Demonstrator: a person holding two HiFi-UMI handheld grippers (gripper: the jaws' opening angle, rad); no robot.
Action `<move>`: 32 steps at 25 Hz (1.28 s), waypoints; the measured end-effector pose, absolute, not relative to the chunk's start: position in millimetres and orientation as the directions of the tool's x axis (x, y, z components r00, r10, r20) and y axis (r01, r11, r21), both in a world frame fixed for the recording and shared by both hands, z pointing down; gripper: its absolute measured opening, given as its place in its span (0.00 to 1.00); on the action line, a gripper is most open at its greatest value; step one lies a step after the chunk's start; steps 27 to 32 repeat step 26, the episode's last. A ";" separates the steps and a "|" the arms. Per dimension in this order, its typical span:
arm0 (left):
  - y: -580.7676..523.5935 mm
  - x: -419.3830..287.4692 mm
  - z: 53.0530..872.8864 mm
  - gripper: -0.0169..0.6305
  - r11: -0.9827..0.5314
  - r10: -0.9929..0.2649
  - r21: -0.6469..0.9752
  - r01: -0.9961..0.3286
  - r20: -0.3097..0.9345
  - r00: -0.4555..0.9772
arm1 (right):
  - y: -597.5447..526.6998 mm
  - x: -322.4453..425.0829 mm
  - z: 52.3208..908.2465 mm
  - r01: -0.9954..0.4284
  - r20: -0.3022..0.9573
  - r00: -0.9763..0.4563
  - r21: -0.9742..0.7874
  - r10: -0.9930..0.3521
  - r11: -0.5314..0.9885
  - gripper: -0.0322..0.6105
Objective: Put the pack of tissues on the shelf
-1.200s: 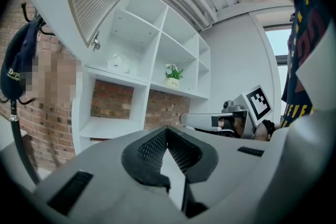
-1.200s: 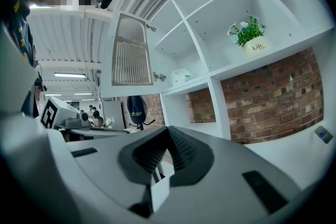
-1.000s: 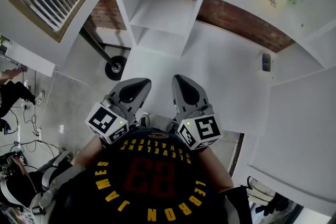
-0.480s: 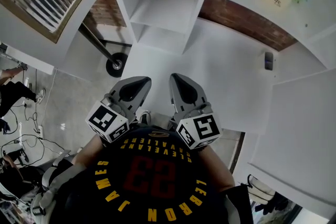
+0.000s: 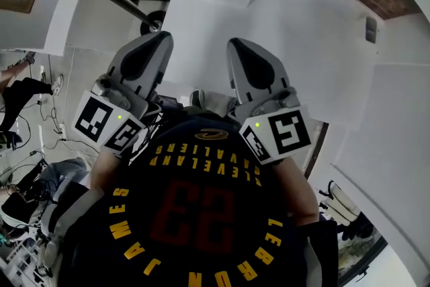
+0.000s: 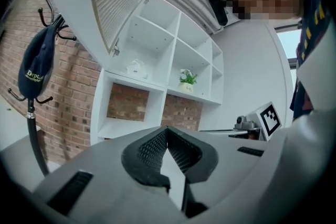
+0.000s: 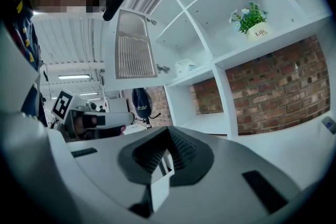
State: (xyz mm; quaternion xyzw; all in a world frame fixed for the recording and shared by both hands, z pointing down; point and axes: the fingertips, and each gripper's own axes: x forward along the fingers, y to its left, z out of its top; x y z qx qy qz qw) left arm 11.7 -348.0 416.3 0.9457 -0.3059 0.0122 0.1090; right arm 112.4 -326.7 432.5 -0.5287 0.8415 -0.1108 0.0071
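Note:
The pack of tissues [image 6: 137, 67] is a pale, clear-wrapped bundle lying in a compartment of the white shelf unit [image 6: 157, 86], well ahead of both grippers. The right gripper view shows the pack [image 7: 185, 66] in the same compartment. My left gripper [image 5: 158, 37] and right gripper [image 5: 236, 46] are held side by side at chest height, pointing at the shelves. In their own views the left gripper [image 6: 167, 130] and right gripper [image 7: 168, 130] have their ribbed pads meeting at the tip with nothing between them. The head view does not show the pack.
A potted plant [image 7: 252, 26] stands in the compartment beside the tissues. A louvred cabinet door [image 6: 123, 5] hangs open above the shelves. A coat stand with a dark cap [image 6: 34, 73] is at the left, its wheeled base [image 5: 152, 21] on the floor. Brick wall behind.
The head view has tipped downward, so the upper shelves with the pack and plant have slid out of the top. Both grippers look larger and sit higher in the picture, the left one further left.

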 end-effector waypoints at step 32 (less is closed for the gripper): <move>-368.8 -7.4 421.7 0.03 -0.749 -0.616 0.231 -0.621 0.104 0.781 | -336.2 103.1 445.9 -0.882 0.131 -0.454 -0.203 -0.881 0.425 0.06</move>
